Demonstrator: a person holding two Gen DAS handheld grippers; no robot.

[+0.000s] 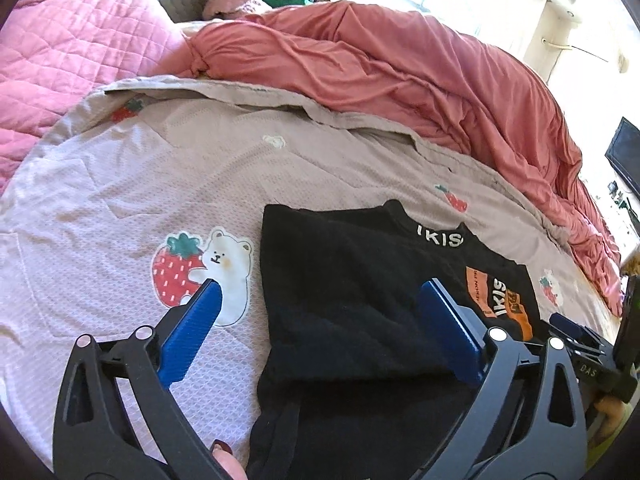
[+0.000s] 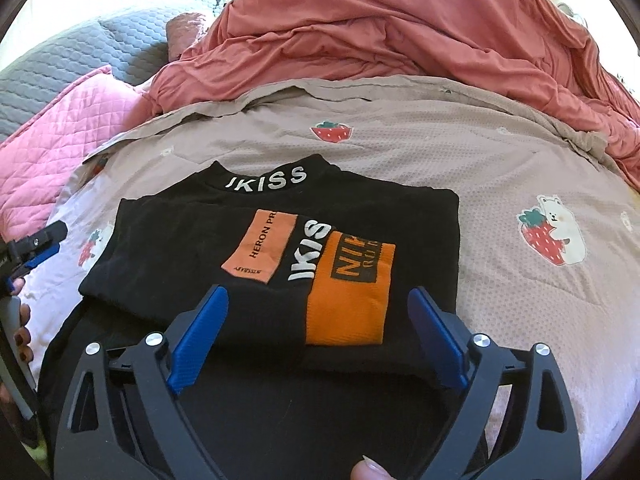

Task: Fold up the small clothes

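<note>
A black top with orange patches and white lettering lies partly folded on the mauve strawberry-print bed sheet, collar pointing away from me. More black fabric runs toward the camera under the fold. My right gripper hovers open over the near edge of the fold, with nothing between its blue fingers. In the left wrist view the same top is at centre right. My left gripper is open and straddles its left edge, one finger over the sheet and the other over the cloth.
A rumpled red duvet is heaped along the far side of the bed. A pink quilted pillow and a grey quilt lie at the far left. A dark screen stands off the bed's right edge.
</note>
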